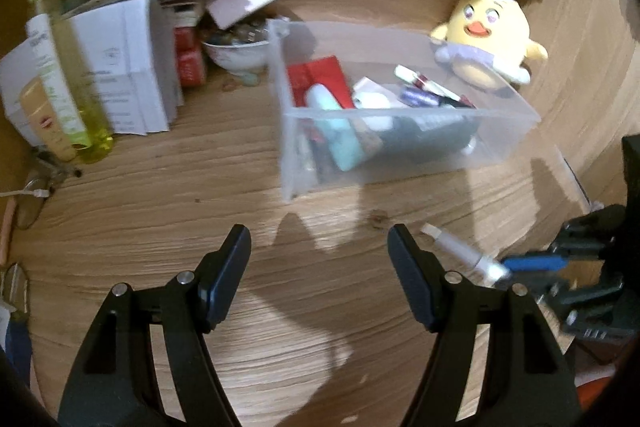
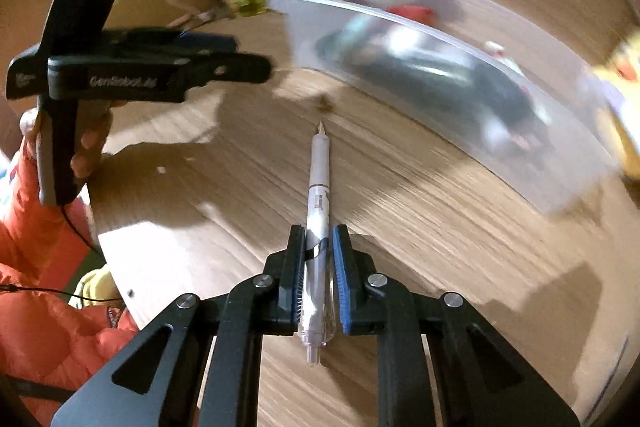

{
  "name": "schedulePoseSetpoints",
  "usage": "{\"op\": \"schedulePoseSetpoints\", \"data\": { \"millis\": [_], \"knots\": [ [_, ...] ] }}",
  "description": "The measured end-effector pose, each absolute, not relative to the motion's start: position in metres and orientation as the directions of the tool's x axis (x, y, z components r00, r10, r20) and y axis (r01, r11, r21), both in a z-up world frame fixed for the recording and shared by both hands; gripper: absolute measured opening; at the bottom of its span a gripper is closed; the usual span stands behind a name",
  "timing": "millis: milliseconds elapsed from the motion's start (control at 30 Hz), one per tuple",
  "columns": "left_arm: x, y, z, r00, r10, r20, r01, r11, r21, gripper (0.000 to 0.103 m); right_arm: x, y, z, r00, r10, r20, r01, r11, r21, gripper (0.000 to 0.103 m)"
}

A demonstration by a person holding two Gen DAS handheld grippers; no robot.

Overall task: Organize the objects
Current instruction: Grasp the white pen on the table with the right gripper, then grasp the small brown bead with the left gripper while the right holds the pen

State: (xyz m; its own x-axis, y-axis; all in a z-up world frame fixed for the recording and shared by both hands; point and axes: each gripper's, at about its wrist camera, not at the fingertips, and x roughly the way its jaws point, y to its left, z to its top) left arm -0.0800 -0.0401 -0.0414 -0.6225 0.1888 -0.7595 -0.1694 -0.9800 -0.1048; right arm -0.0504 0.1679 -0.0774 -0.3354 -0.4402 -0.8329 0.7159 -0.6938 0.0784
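Right gripper (image 2: 316,247): one, lower centre of the right wrist view, clenched on the pen, both pads pressing its barrel.
Pen (image 2: 318,187): one, white and clear; its tip points toward the middle of the frame, its clicker end sticks out behind the pads. In the left wrist view it shows at the lower right, above the wooden table (image 1: 160,227).
Left gripper (image 1: 320,267): one, bottom of the left wrist view, released, two fingers standing wide apart with only table between them. In the right wrist view it shows at the upper left, held by a hand (image 2: 86,147).
Clear bin (image 1: 400,115): one, centre of the left wrist view, standing on the table, holding several small items; I cannot count them through the blur, though one red packet (image 1: 316,75) and one pale blue tube (image 1: 340,143) stand out.
Plush chick (image 1: 490,35): one, yellow with two rabbit ears, upper right, just behind the bin.
Bottle (image 1: 64,67): one, yellow-green, upper left.
White boxes (image 1: 124,67): a stack beside the bottle, number unclear.
Bowl (image 1: 236,55): one, white, filled, between boxes and bin.
Sleeve (image 2: 40,267): one, orange, lower left of the right wrist view.
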Motion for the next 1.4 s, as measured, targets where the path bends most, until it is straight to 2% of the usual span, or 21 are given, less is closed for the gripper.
{"op": "schedulePoseSetpoints", "data": {
  "millis": [100, 267, 400, 533, 933, 1000, 1100, 1267, 1333, 1400],
  "knots": [
    [-0.086, -0.025, -0.047, -0.593, 0.206, -0.778, -0.205, -0.973, -0.102, 0.069, -0.061, 0.192, -0.079, -0.377, -0.413, -0.829, 0.651, -0.755, 0.080, 0.013],
    [-0.098, -0.001, -0.057, -0.557, 0.194, -0.807, -0.248, -0.967, -0.061, 0.049, -0.072, 0.209, -0.077, -0.413, -0.407, -0.815, 0.596, -0.797, 0.097, 0.013],
    [-0.107, 0.006, -0.062, -0.552, 0.185, -0.813, -0.247, -0.968, -0.052, 0.038, -0.069, 0.208, -0.074, -0.418, -0.421, -0.805, 0.605, -0.790, 0.099, 0.013],
    [-0.110, 0.010, -0.063, -0.563, 0.178, -0.807, -0.252, -0.967, -0.037, 0.012, -0.069, 0.200, -0.074, -0.423, -0.435, -0.795, 0.619, -0.780, 0.098, 0.013],
    [-0.091, 0.010, -0.047, -0.617, 0.183, -0.765, -0.252, -0.967, -0.028, 0.012, -0.063, 0.198, -0.044, -0.477, -0.496, -0.725, 0.625, -0.772, 0.117, 0.012],
    [-0.088, 0.010, -0.041, -0.630, 0.188, -0.754, -0.253, -0.967, -0.030, 0.012, -0.062, 0.199, -0.037, -0.486, -0.507, -0.712, 0.628, -0.769, 0.119, 0.008],
    [-0.085, 0.010, -0.034, -0.645, 0.197, -0.738, -0.256, -0.966, -0.034, 0.012, -0.061, 0.198, -0.028, -0.503, -0.520, -0.690, 0.632, -0.766, 0.116, 0.008],
    [-0.079, 0.009, -0.024, -0.665, 0.206, -0.718, -0.254, -0.966, -0.042, 0.012, -0.065, 0.186, -0.035, -0.493, -0.481, -0.725, 0.639, -0.766, 0.074, 0.008],
    [-0.077, 0.008, -0.019, -0.673, 0.209, -0.710, -0.251, -0.967, -0.046, 0.012, -0.069, 0.180, -0.044, -0.463, -0.473, -0.749, 0.643, -0.761, 0.083, 0.011],
    [-0.075, 0.007, -0.016, -0.681, 0.208, -0.702, -0.245, -0.968, -0.050, 0.012, -0.074, 0.175, -0.052, -0.448, -0.464, -0.764, 0.643, -0.761, 0.085, 0.024]
  ]
}}
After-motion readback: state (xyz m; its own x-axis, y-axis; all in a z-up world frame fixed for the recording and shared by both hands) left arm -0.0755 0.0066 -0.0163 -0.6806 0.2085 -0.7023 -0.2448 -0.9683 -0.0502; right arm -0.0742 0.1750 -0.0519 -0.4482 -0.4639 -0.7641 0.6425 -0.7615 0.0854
